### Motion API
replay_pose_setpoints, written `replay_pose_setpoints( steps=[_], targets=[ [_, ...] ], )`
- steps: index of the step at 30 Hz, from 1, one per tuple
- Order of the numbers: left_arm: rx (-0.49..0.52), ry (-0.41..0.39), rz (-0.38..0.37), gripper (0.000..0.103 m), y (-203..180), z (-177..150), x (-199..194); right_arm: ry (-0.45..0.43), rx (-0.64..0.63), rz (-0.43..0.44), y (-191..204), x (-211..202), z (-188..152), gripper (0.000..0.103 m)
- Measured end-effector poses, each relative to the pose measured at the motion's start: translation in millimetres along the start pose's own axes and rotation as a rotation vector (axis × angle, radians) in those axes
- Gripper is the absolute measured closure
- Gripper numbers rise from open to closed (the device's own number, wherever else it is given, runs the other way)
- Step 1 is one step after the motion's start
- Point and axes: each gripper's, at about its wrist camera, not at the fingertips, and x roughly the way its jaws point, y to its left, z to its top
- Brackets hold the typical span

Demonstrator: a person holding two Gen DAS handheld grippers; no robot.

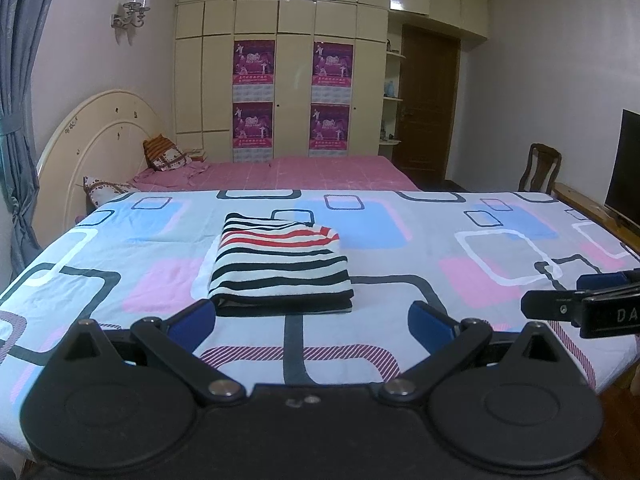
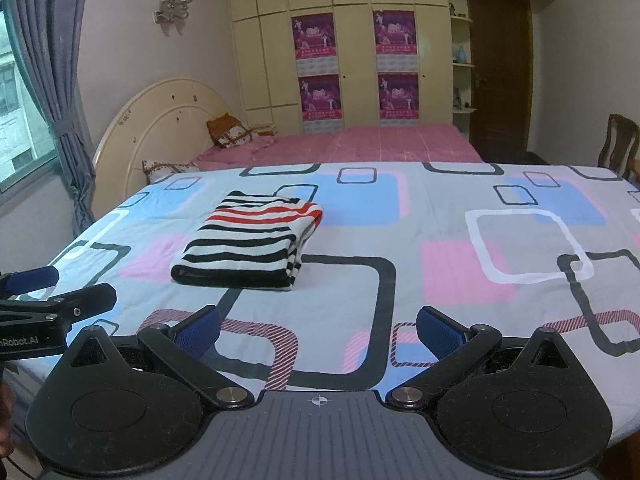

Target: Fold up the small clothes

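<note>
A small striped garment (image 1: 280,264), white with black and red stripes, lies folded into a neat rectangle on the patterned sheet (image 1: 400,248). It also shows in the right wrist view (image 2: 248,240). My left gripper (image 1: 312,324) is open and empty, just in front of the garment's near edge. My right gripper (image 2: 318,334) is open and empty, in front of the garment and to its right. The right gripper's fingers (image 1: 580,304) show at the right edge of the left wrist view. The left gripper's fingers (image 2: 48,296) show at the left edge of the right wrist view.
The sheet (image 2: 440,240) covers a table-like surface with its near edge just below the grippers. Behind it are a pink bed (image 1: 280,172) with pillows, a cream wardrobe (image 1: 280,80), a wooden chair (image 1: 540,168) and a dark screen (image 1: 624,168) at right.
</note>
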Motion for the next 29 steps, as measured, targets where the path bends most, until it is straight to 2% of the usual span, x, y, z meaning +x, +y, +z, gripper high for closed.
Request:
replay_pose_setpoints(
  steps=[29],
  targets=[
    [0.006,-0.001,0.017,0.0,-0.6,1.4,-0.6,-0.007,-0.01,0.017,5.9,3.5,0.5,0.0]
  ],
)
